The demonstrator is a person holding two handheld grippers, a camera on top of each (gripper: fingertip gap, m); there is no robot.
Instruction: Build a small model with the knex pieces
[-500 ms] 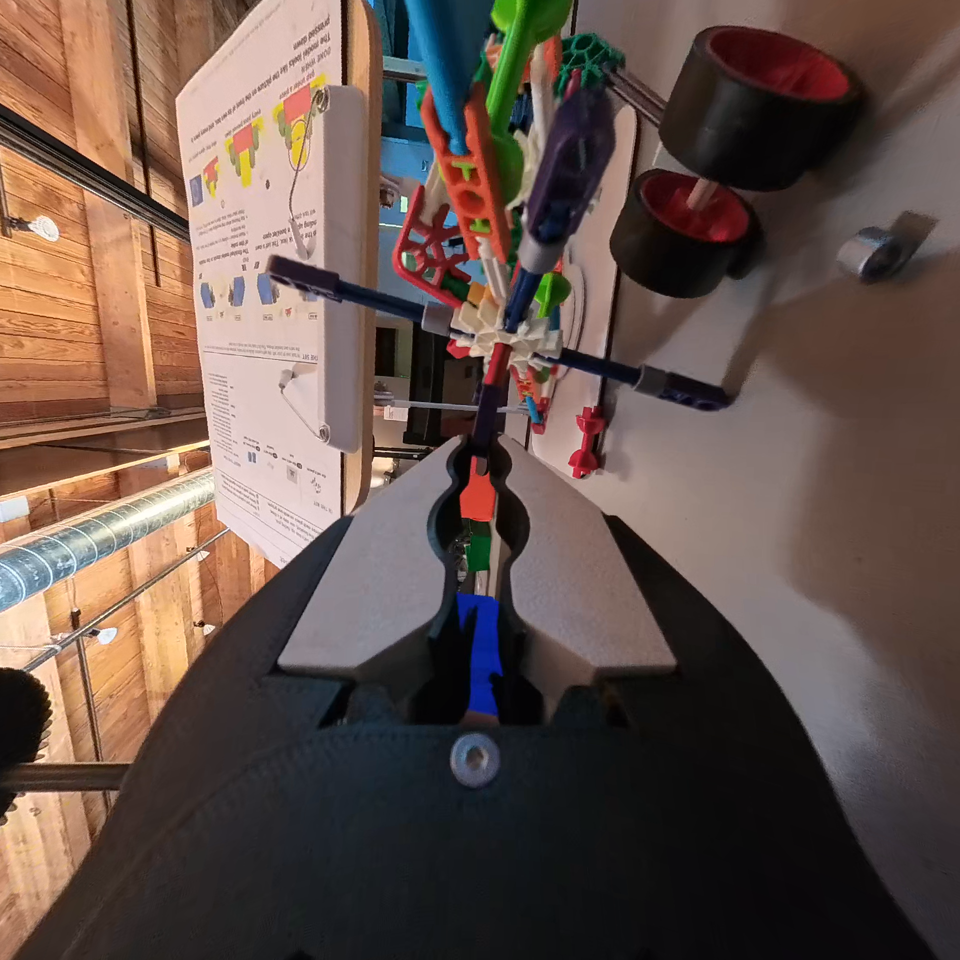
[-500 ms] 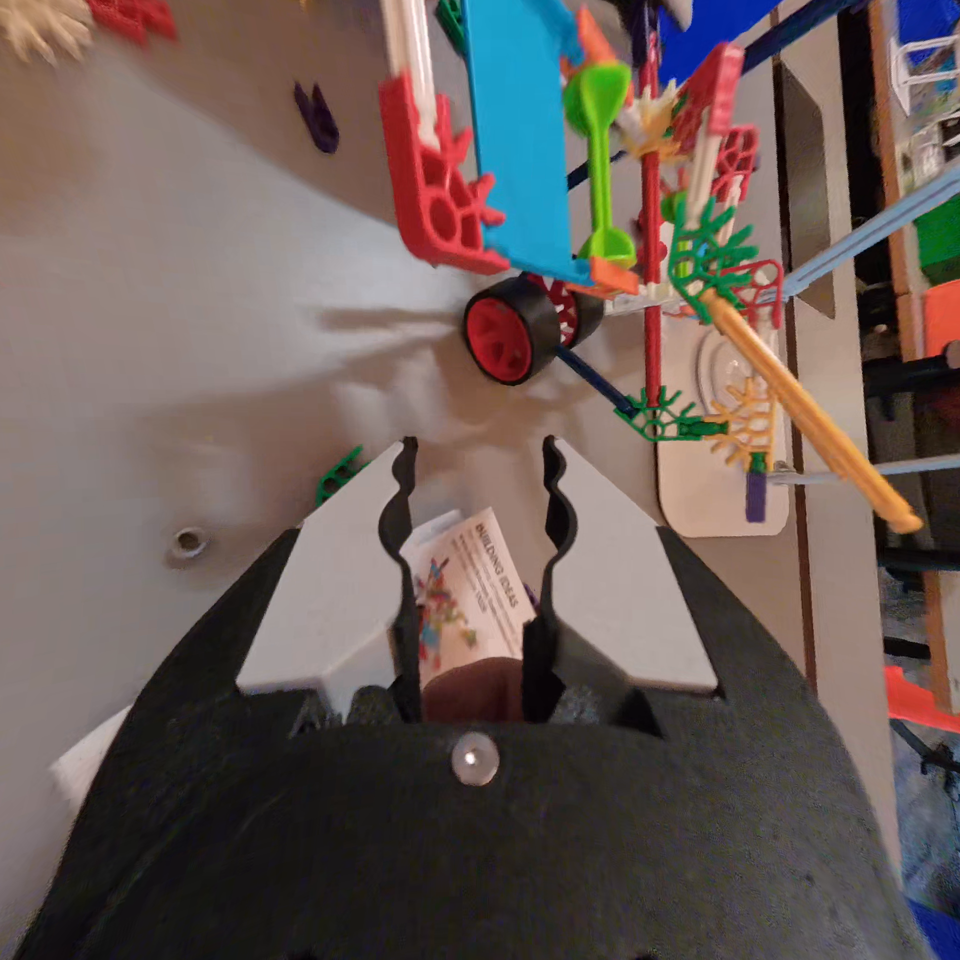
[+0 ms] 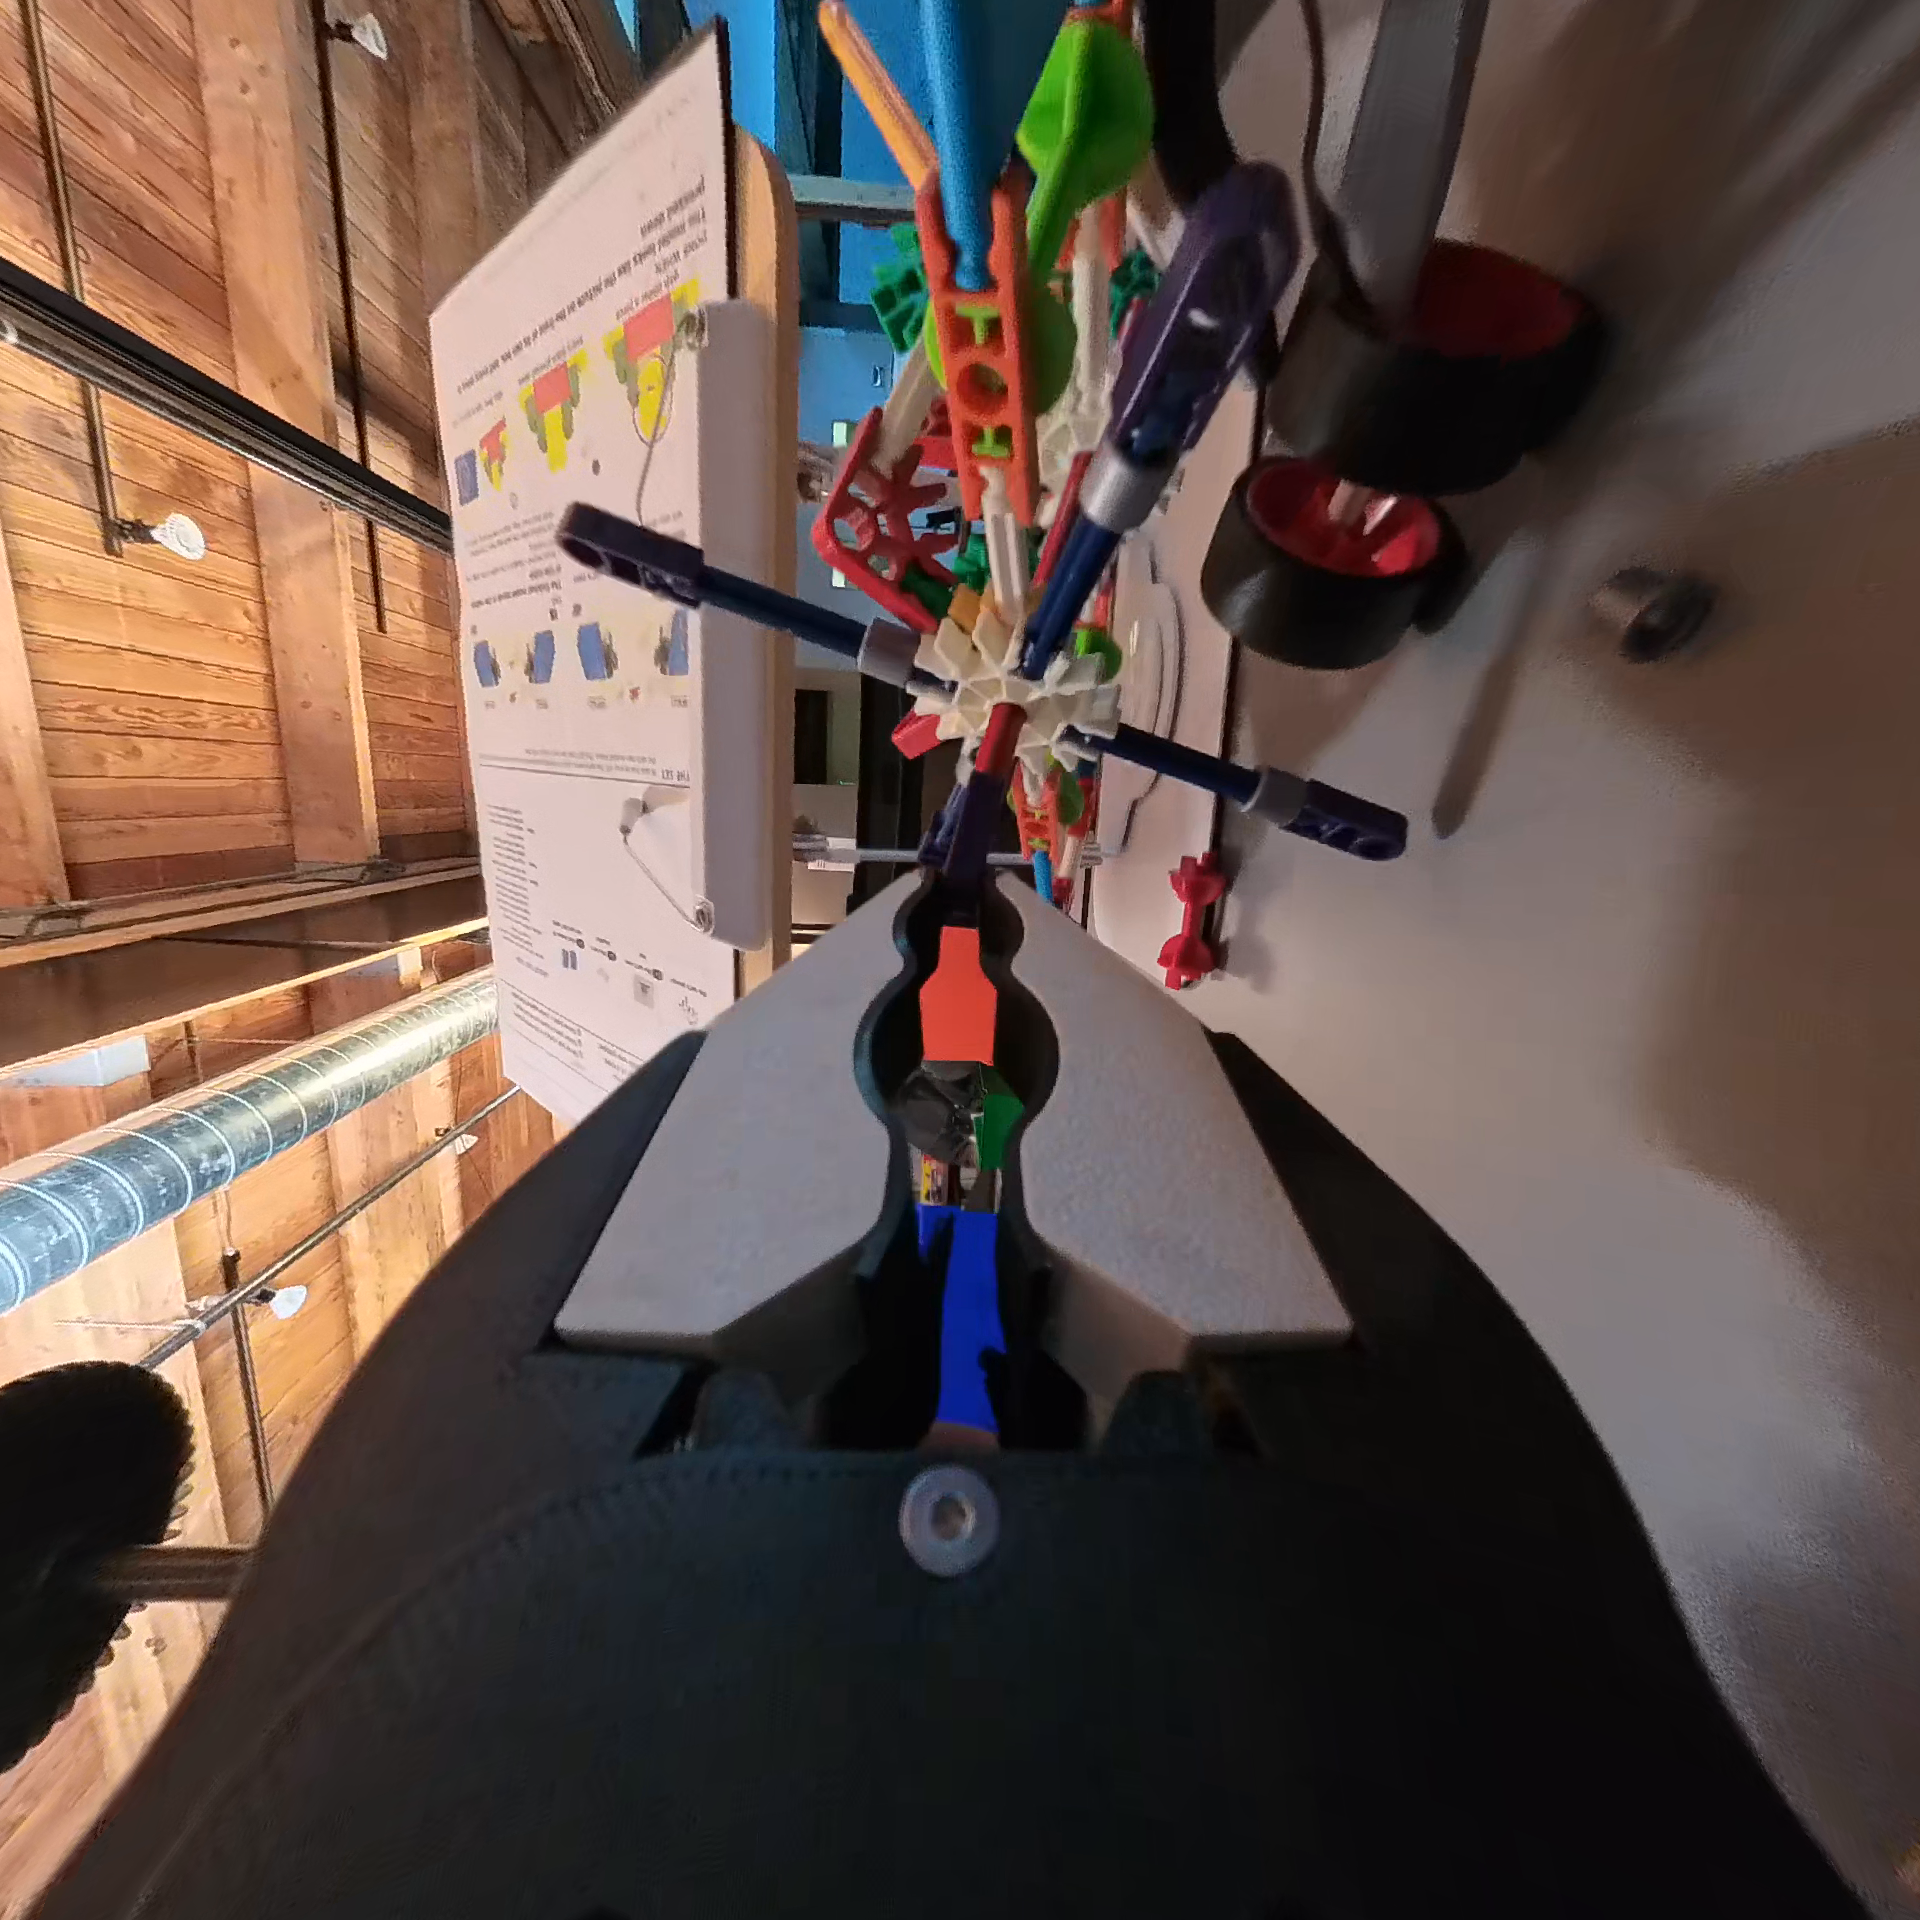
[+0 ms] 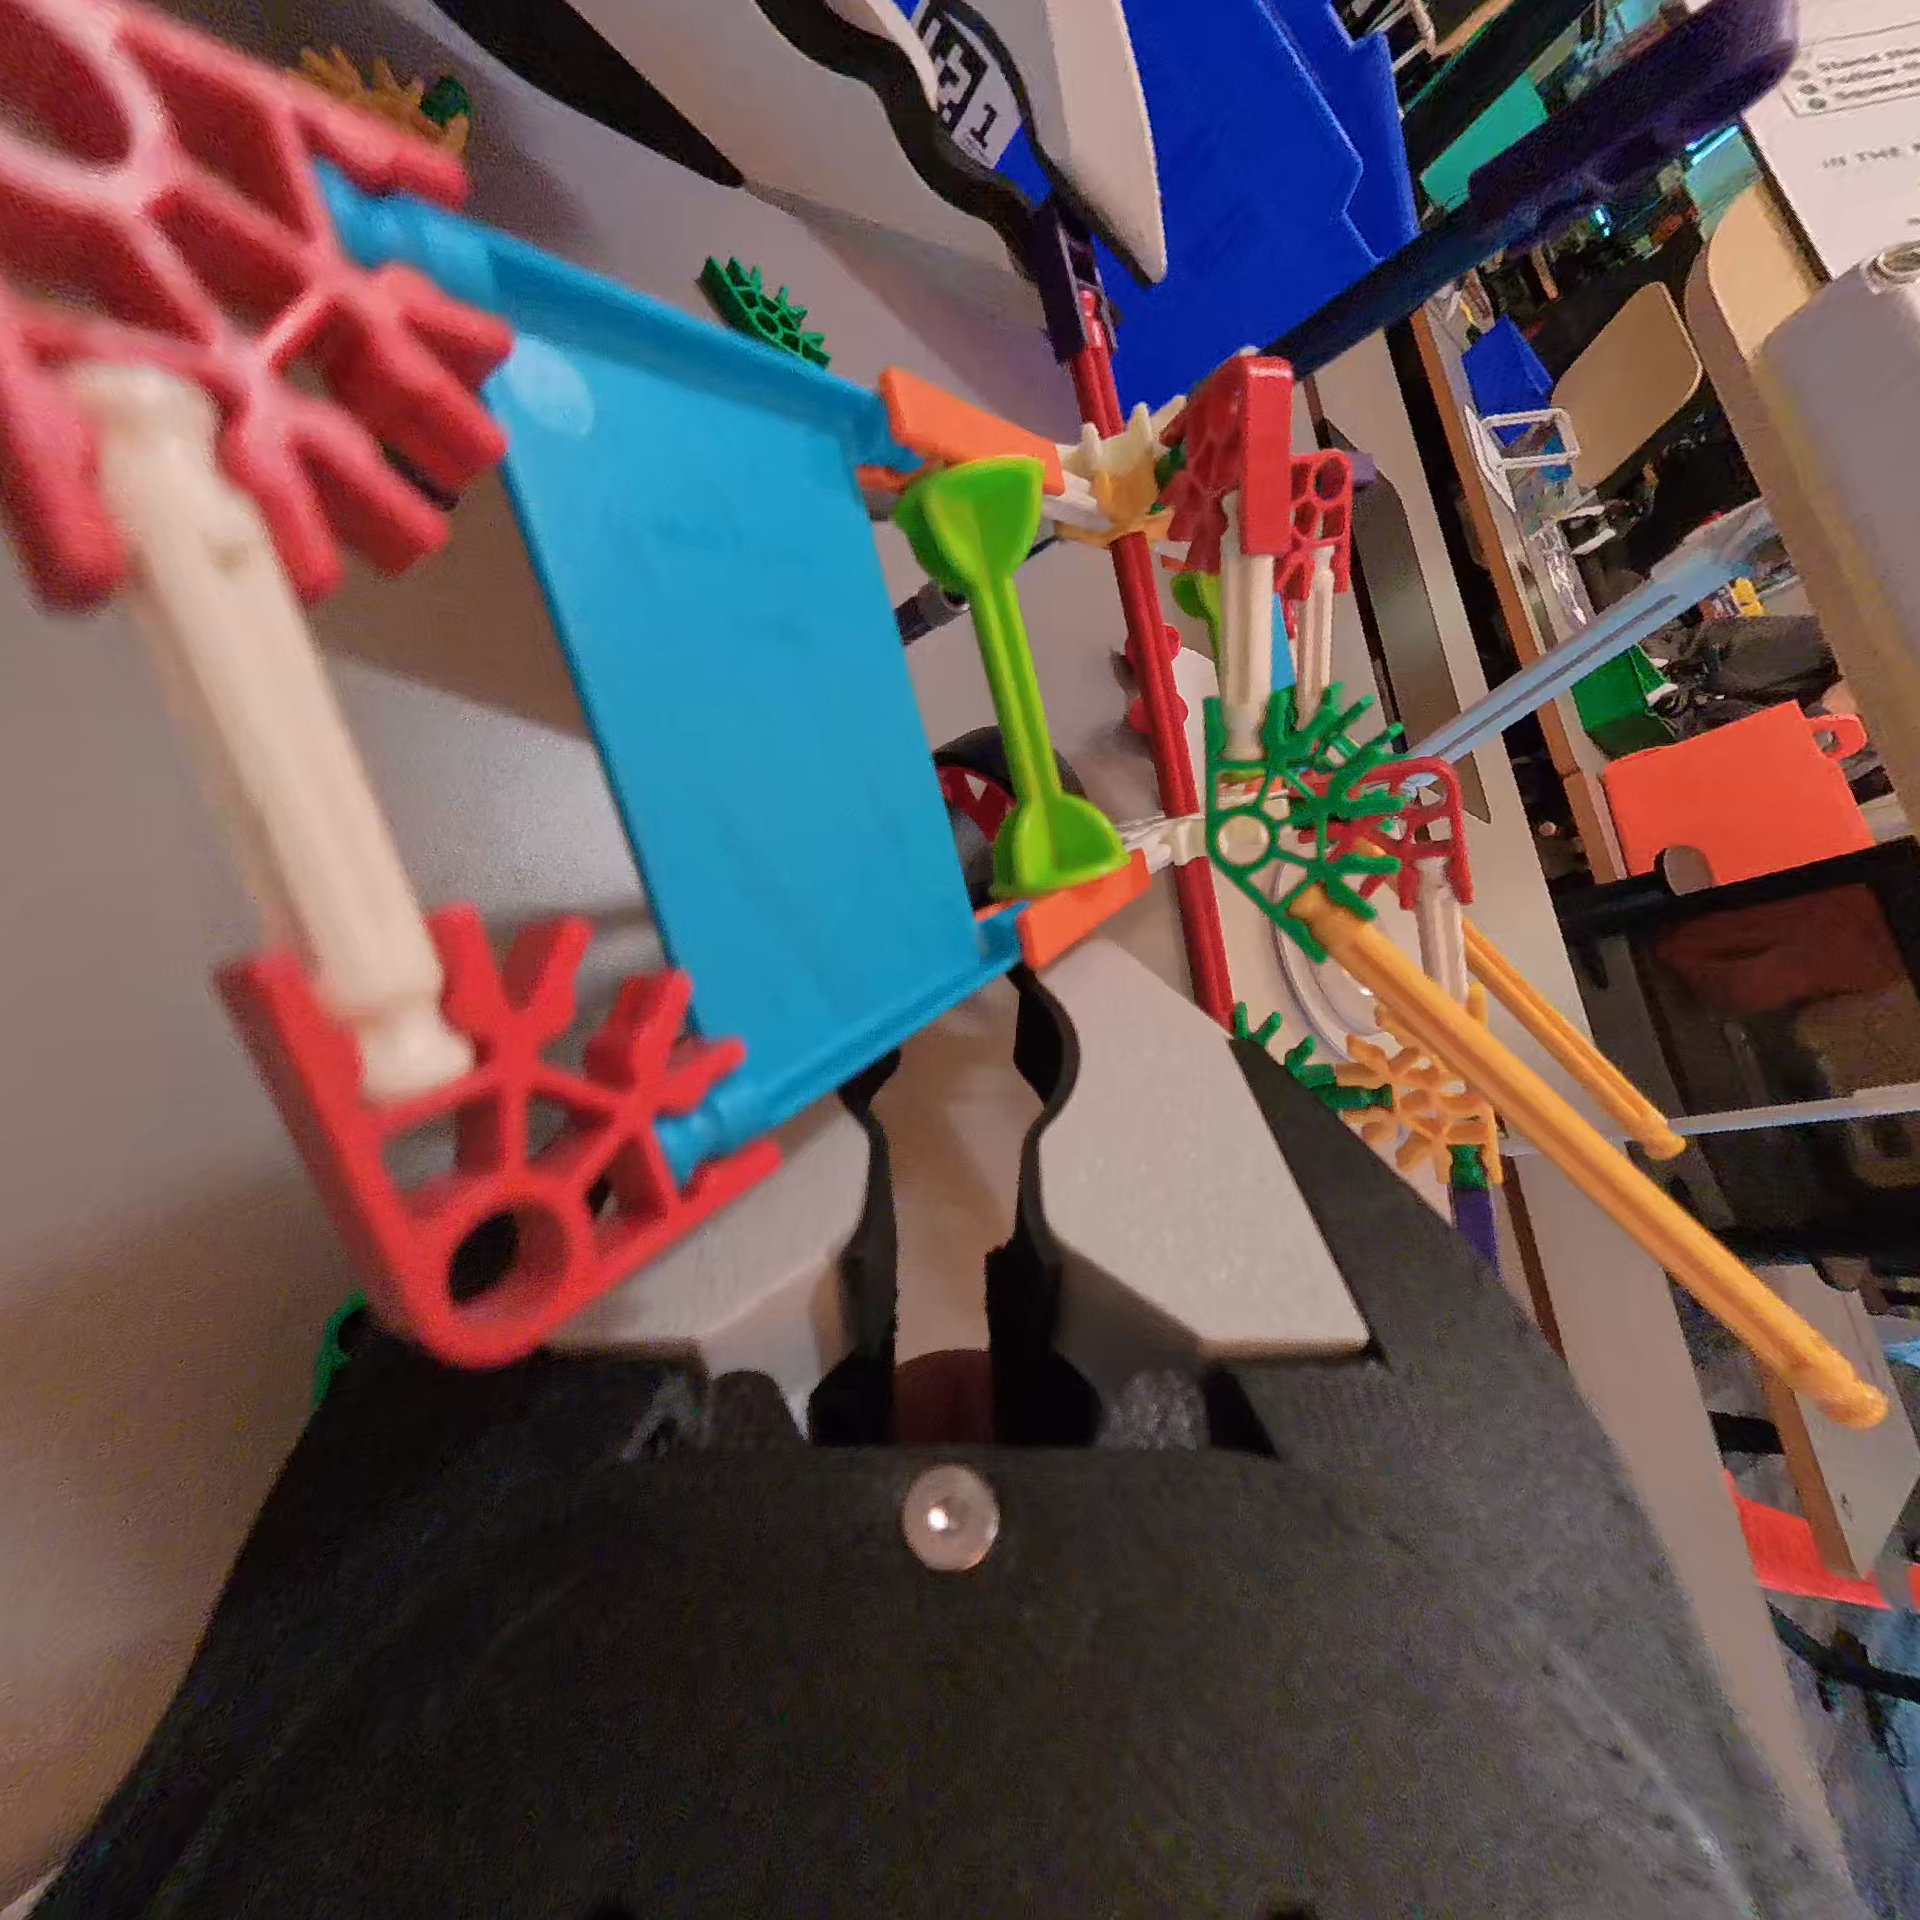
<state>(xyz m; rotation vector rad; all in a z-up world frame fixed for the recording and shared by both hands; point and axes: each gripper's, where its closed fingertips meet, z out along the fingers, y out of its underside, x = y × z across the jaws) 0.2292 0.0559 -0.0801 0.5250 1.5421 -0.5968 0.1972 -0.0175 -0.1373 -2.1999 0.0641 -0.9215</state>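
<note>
Grey tabletop runs beside me. Left gripper is clenched on the dark purple rod end of the multicoloured plastic rod-and-connector model; right gripper gapes, empty, just under its sky-blue plastic panel. Both point sideways. Twist, and joints might pop apart.
</note>
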